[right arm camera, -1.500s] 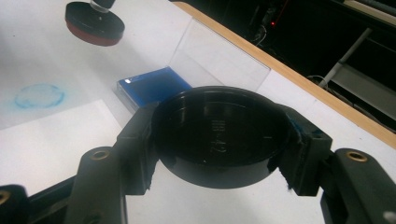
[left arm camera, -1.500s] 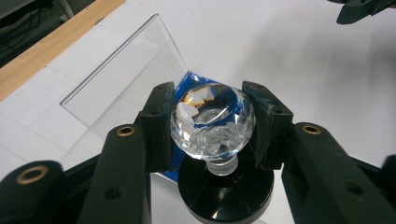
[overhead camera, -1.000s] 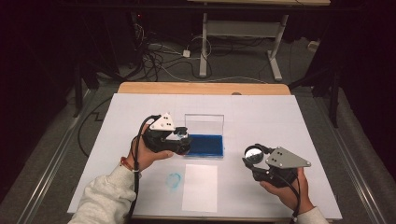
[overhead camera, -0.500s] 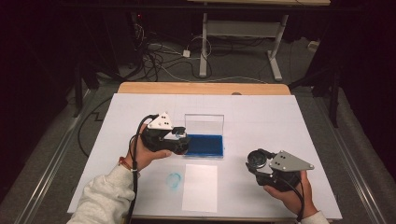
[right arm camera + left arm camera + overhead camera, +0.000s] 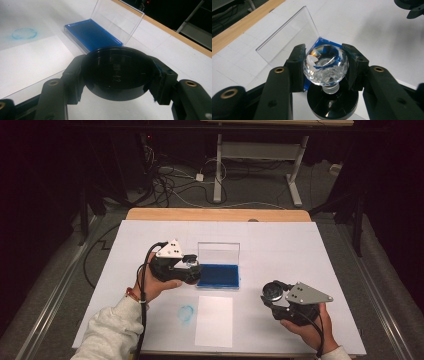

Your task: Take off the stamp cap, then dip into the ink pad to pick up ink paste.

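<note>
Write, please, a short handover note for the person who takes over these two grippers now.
Left gripper: shut on the clear faceted crystal stamp handle with its round black base, held by the open blue ink pad case.
Right gripper: shut on the round black disc cap, held off to the right.
White paper sheet lies in front of the pad; a faint blue ring mark sits on the mat beside it.
Done: cap apparently off.
Left: probably ink, stamp the sheet, recap.

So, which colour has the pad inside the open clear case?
Deep blue. The ink pad shows best in the right gripper view, under the raised clear lid.
</note>
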Available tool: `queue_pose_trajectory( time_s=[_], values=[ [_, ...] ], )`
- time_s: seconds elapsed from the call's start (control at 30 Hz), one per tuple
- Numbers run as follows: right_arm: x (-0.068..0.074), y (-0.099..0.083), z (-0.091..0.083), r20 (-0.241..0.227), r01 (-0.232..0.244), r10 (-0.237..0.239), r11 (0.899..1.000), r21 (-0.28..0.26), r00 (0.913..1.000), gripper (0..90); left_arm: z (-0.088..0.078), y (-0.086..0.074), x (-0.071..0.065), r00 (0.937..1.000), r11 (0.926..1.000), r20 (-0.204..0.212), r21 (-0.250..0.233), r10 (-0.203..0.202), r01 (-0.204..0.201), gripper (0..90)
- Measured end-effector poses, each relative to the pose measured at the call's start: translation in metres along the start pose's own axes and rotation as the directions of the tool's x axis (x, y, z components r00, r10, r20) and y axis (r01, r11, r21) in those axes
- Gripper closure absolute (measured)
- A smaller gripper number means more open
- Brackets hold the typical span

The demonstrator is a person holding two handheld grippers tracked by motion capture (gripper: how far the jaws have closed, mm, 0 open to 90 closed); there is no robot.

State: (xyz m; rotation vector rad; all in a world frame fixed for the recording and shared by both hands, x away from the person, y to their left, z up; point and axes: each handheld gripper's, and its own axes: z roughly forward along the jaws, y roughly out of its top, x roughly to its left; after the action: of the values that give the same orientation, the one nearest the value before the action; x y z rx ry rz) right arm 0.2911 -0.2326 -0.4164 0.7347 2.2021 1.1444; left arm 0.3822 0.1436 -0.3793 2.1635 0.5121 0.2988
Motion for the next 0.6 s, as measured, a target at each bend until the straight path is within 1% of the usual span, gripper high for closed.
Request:
queue_pose_trajectory(
  time_s=[0.17,0.27,0.37,0.43,0.5,0.6],
  values=[
    [-0.001,-0.001,0.0,-0.002,0.0,0.0,1.0,0.001,1.0,38.8,0.002,0.001,-0.002,0.9999,0.9998,-0.002,0.013,0.016,-0.016,55.2],
    [-0.001,0.0,-0.001,0.0,0.01,-0.01,1.0,-0.002,0.9999,38.8,0.003,0.002,-0.003,0.9997,0.9996,-0.001,0.014,0.024,-0.024,55.2],
    [-0.002,0.0,-0.002,-0.005,0.005,-0.005,1.0,-0.007,1.0,38.9,0.003,0.005,-0.004,0.9998,0.9998,-0.001,0.005,0.02,-0.02,55.2],
    [-0.003,0.0,-0.001,-0.007,-0.004,0.004,1.0,-0.01,1.0,38.9,0.003,0.008,-0.003,0.9996,0.9996,-0.004,0.004,0.027,-0.027,55.2],
    [-0.003,0.0,0.0,-0.011,-0.003,0.003,1.0,-0.009,0.9999,38.8,0.003,0.012,-0.003,0.9995,0.9996,-0.011,-0.01,0.028,-0.028,55.2],
    [-0.004,-0.001,0.001,-0.014,-0.005,0.005,1.0,-0.009,0.9999,38.8,0.005,0.018,-0.003,0.9993,0.9993,-0.012,-0.012,0.035,-0.035,55.2]
  ],
)
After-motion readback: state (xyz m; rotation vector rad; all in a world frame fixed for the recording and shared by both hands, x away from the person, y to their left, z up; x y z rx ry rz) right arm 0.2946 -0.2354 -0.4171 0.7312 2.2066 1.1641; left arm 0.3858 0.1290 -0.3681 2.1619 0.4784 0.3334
